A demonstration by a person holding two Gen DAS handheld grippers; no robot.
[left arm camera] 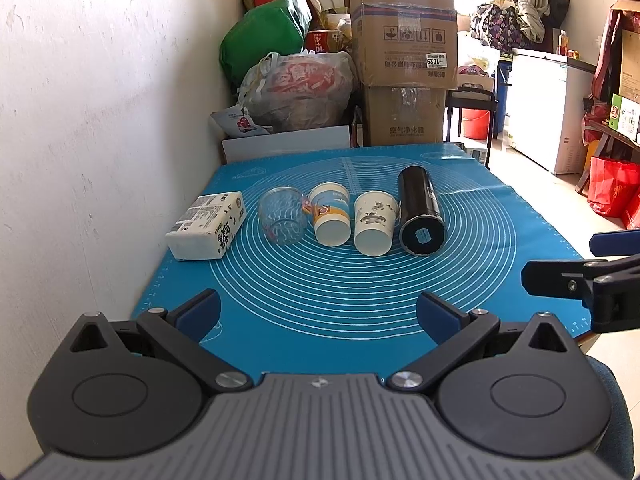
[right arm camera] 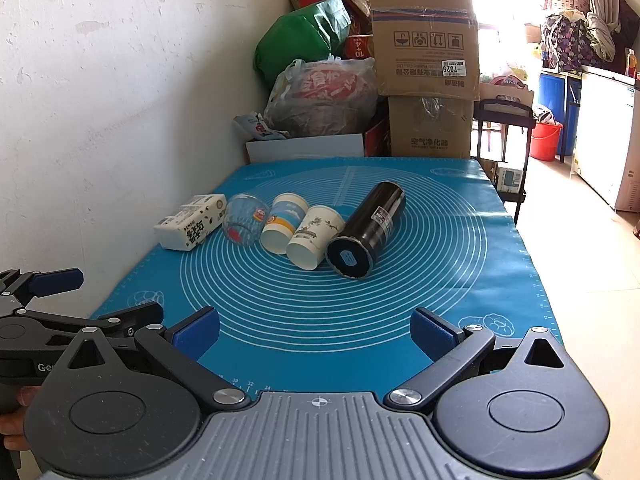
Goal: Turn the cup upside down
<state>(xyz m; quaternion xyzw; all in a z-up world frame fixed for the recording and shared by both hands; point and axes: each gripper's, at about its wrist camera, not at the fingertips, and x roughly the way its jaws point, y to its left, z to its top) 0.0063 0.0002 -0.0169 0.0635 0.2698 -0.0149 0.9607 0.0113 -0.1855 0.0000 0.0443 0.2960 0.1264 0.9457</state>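
**Four cups on their sides, both grippers wide open**

So here's the lineup ahead of both tools, all lying on their sides with bases facing the cameras: a clear glass cup (left arm camera: 282, 216) with a cartoon print, a blue-and-yellow paper cup (left arm camera: 330, 214), a white paper cup (left arm camera: 375, 224) with a dark sketch, and a black tumbler (left arm camera: 420, 212). They sit close together in a row; the two paper cups look like they touch. Can't tell if anything's inside any of them since the mouths point away. A tissue pack (left arm camera: 208, 226) lies just beyond the glass on the wall side.

The left hand-held gripper (left arm camera: 318, 312) has its fingers spread wide with nothing between them, hanging over the near edge of the blue mat (left arm camera: 320, 288). Same for the right hand-held gripper (right arm camera: 316, 330), empty and spread apart, just beside the left one.

The mat with white rings covers the tabletop. Past the far edge: stacked cardboard boxes (left arm camera: 404, 52), a green bag (left arm camera: 264, 36), a plastic bag (left arm camera: 300, 88), and a white wall (left arm camera: 100, 120) on the left-gripper side.
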